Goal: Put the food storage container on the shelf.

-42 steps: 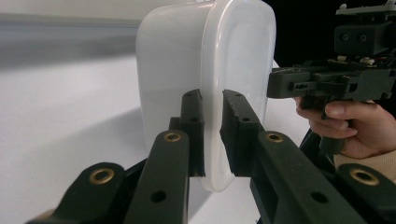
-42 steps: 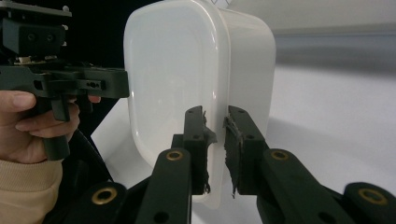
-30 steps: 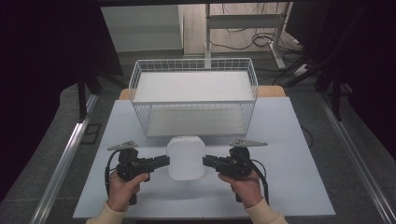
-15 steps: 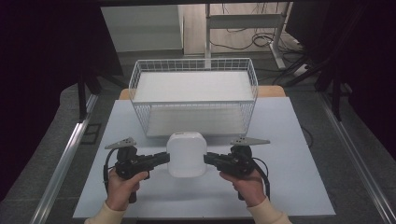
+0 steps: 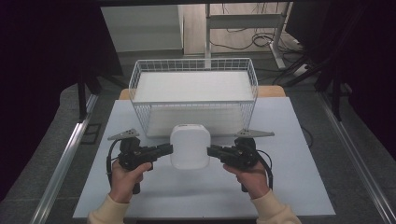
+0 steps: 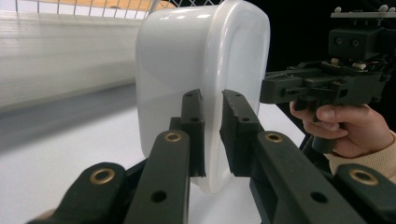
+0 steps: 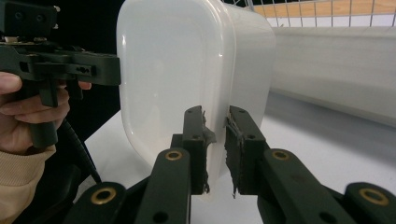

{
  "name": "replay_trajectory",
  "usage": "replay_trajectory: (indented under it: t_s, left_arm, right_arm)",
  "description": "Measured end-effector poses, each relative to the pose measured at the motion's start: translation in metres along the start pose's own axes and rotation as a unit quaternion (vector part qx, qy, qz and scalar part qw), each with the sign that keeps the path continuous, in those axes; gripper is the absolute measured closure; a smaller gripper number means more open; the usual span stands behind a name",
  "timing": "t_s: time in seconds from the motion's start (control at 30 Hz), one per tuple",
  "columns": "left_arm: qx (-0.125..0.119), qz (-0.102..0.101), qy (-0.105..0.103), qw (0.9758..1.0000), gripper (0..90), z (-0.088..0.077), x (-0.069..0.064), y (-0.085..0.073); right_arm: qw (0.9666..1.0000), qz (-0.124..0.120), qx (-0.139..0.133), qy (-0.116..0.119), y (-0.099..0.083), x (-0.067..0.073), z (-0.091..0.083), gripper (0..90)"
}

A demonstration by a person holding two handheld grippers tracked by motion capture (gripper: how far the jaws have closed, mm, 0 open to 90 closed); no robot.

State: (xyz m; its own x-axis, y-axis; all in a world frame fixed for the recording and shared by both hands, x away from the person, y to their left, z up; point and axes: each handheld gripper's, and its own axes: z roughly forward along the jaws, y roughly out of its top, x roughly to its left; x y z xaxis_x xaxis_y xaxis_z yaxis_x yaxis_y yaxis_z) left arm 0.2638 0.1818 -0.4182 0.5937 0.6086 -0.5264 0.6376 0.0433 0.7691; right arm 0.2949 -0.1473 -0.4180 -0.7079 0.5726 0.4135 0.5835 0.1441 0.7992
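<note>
A pale table [image 5: 299, 186] took up the middle of the high view, with dark floor to either side. At its far edge stood a white wire basket [image 5: 194, 65], its floor lined with a white sheet; the same mesh and sheet ran across the top of both gripper views. Just in front of the basket, in the middle of the table, was a white plastic container [image 5: 189, 146] with rounded corners, smaller than the basket and near its front wall. It was held by its rim from both sides. In the left gripper view the container [image 6: 201, 93] stood on edge, tilted up from the tabletop, and its rim passed between that gripper's two black jaws.

The left gripper [image 5: 168, 149] came in from the container's left side, gripped by the person's left hand [image 5: 123, 179]; its jaws were clamped on the container's rim, which the left gripper view [image 6: 212, 135] showed pinched between the pads. The right gripper [image 5: 211, 151] met the opposite side, carried by the right hand [image 5: 254, 177], and its jaws likewise were closed on the rim, as seen in the right gripper view [image 7: 215, 149]. Cream sleeve cuffs showed at the bottom edge of the high view
</note>
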Motion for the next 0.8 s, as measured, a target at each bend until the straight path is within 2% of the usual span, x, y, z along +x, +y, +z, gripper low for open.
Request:
replay_trajectory:
  t_s: [0.13, 0.33, 0.57, 0.8]
  left_arm:
    - [-0.005, 0.002, 0.002, 1.0000, 79.5, 0.000, 0.002, 0.005]
    - [-0.013, 0.007, -0.005, 0.9999, 79.3, -0.004, 0.003, 0.014]
    - [-0.020, 0.021, 0.004, 0.9996, 79.2, -0.010, -0.004, 0.029]
    - [-0.029, 0.042, 0.011, 0.9987, 79.2, -0.017, -0.013, 0.051]
  right_arm:
    - [1.0000, 0.001, -0.005, -0.003, 0.006, 0.001, 0.000, 78.6]
    - [0.9998, -0.012, -0.012, -0.003, 0.017, 0.007, -0.003, 78.9]
    - [0.9995, -0.028, -0.016, -0.005, 0.030, 0.011, -0.005, 78.9]
    - [0.9987, -0.044, -0.026, -0.005, 0.050, 0.016, -0.010, 78.8]
